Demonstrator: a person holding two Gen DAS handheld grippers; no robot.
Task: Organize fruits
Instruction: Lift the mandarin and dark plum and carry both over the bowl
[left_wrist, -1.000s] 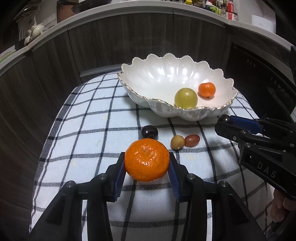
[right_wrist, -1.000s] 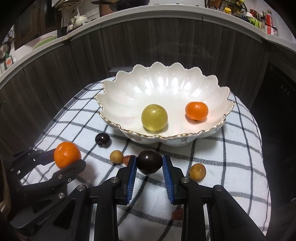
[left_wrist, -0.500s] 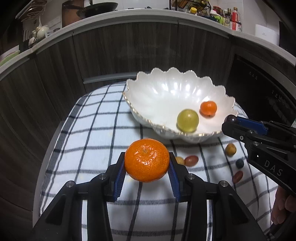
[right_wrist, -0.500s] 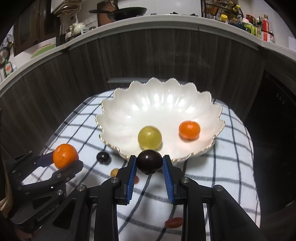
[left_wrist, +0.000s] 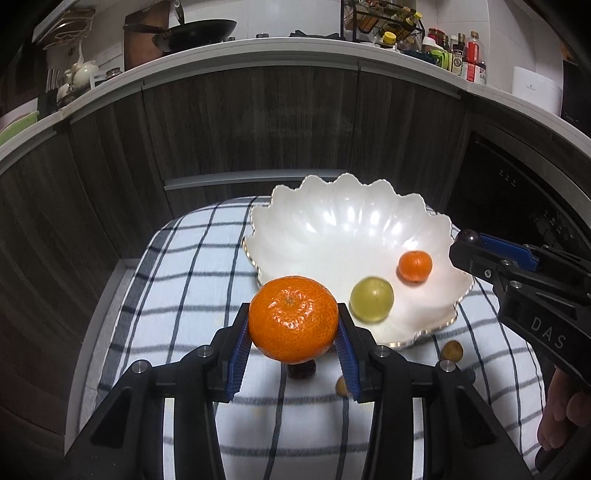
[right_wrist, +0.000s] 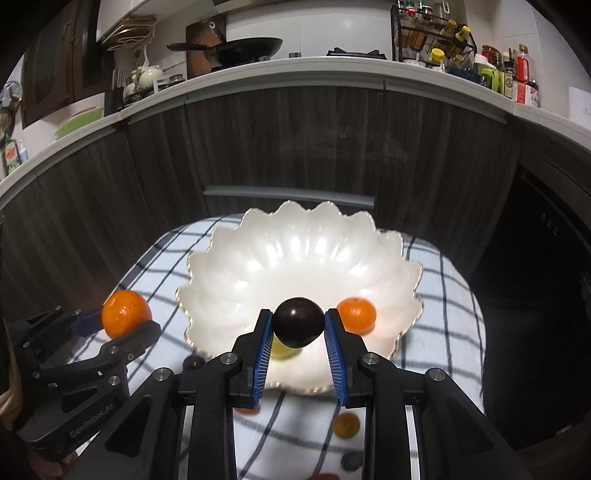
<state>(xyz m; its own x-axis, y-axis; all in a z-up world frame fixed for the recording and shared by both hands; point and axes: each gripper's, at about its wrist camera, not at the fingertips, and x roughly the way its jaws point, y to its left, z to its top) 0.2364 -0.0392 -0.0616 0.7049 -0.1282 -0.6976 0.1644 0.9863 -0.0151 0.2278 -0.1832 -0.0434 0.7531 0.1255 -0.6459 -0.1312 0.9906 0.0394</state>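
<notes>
My left gripper is shut on a large orange mandarin and holds it above the checked cloth, just left of the white scalloped bowl. My right gripper is shut on a dark plum and holds it over the bowl's near rim. In the bowl lie a green grape-like fruit and a small mandarin. The left gripper with its mandarin also shows in the right wrist view.
Small fruits lie on the checked cloth in front of the bowl: a dark one, brownish ones, a blue berry. Dark wood cabinets stand behind; an oven front stands right.
Both grippers have risen and moved forward toward the bowl, each still holding its fruit. The plum is now over the bowl's near edge.
</notes>
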